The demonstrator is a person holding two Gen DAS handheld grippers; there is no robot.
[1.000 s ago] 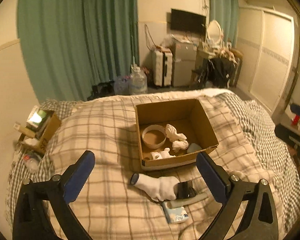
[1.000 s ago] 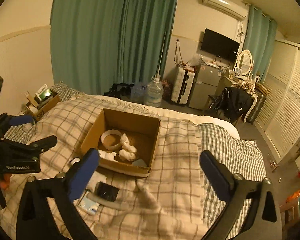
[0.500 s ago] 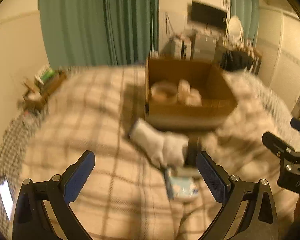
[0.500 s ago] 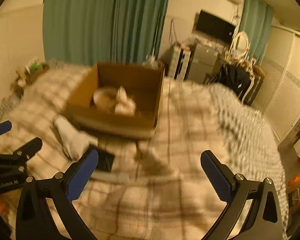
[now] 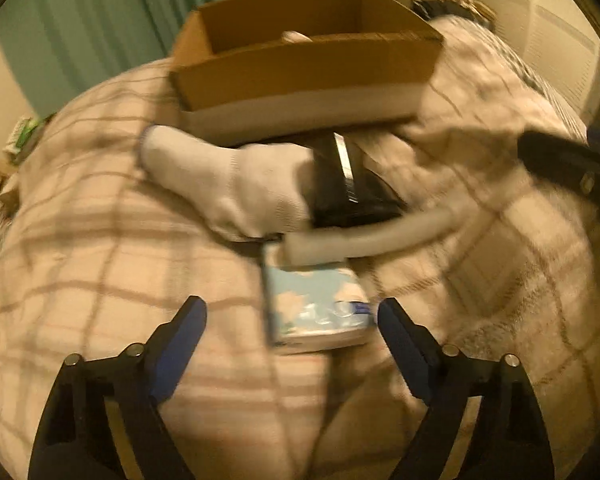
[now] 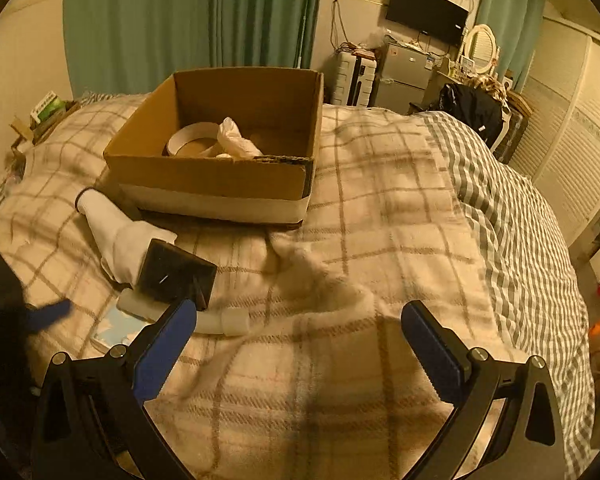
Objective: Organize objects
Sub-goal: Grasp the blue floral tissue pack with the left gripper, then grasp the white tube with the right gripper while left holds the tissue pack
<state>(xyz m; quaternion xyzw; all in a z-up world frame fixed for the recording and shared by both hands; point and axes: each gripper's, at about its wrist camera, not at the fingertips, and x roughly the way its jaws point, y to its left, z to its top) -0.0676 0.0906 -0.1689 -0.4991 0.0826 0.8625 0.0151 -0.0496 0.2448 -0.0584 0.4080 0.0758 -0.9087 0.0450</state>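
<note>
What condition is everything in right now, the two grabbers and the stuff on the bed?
left gripper: open, empty
right gripper: open, empty
cardboard box: open-topped, partly filled
white sock: lying outside box
tissue pack: flat on blanket
white tube: lying across pack

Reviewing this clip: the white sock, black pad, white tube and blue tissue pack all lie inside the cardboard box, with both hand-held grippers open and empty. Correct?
Not quite. The right wrist view shows the white sock, black pad, white tube and blue tissue pack lying on the plaid blanket in front of the cardboard box, not inside it. The left hand-held gripper and right hand-held gripper are indeed open and empty.
</note>
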